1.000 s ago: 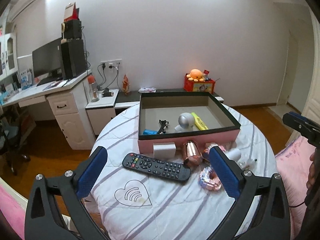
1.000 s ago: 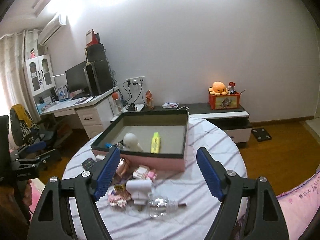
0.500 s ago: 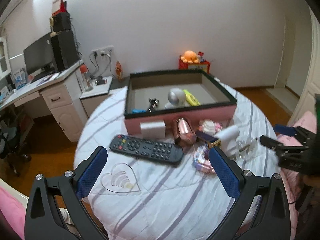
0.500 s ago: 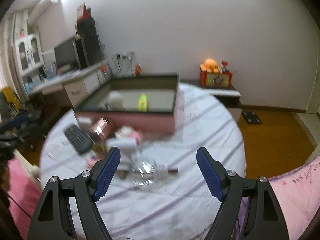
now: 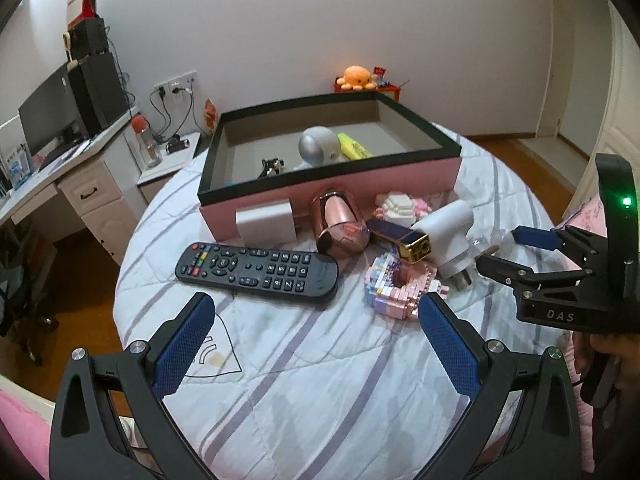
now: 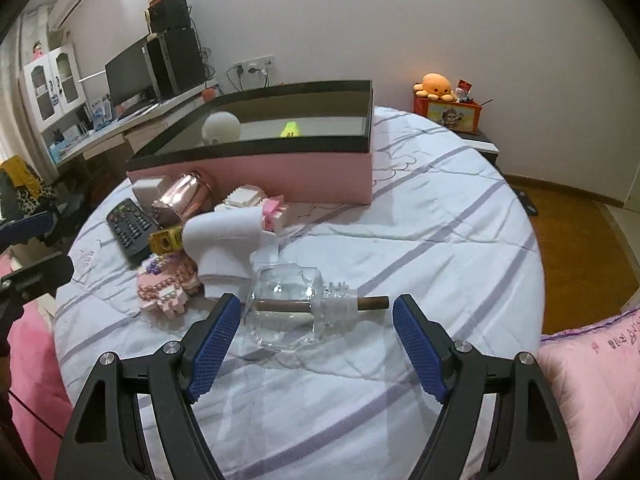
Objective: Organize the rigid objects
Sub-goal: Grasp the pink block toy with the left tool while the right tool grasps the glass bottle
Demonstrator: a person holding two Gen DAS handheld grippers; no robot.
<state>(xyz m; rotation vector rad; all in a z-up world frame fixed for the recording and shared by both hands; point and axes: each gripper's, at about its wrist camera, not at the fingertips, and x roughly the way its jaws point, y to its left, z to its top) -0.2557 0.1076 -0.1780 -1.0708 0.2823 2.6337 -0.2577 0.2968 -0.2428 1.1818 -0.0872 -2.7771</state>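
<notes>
One clear glass bottle (image 6: 286, 304) lies on its side on the striped white cover (image 6: 420, 240) of the round table, long axis across the right wrist view, its ribbed neck and brown stopper pointing to the right. The right gripper (image 6: 316, 332) hangs just above it with jaws wide, nothing pressed between its pads, the bottle's body near the left pad.

Beside the bottle sits a cluster: one white plug adapter (image 5: 446, 226), one pink brick model (image 5: 400, 286), one white-and-pink brick model (image 5: 400, 206), one gold-capped dark blue item (image 5: 402, 238), one rose-gold cup (image 5: 340, 226) on its side, one grey block (image 5: 266, 224) and one black remote (image 5: 258, 272), long axis left to right.

Behind them stands one pink box (image 5: 360, 184) with a black rim, open at the top. In it lie a silver ball-shaped object (image 5: 318, 146), a yellow highlighter (image 5: 354, 148), a small black item (image 5: 272, 166) and something blue, barely visible.

The left gripper (image 5: 316, 336) hovers over bare cover near the remote, jaws wide and empty
</notes>
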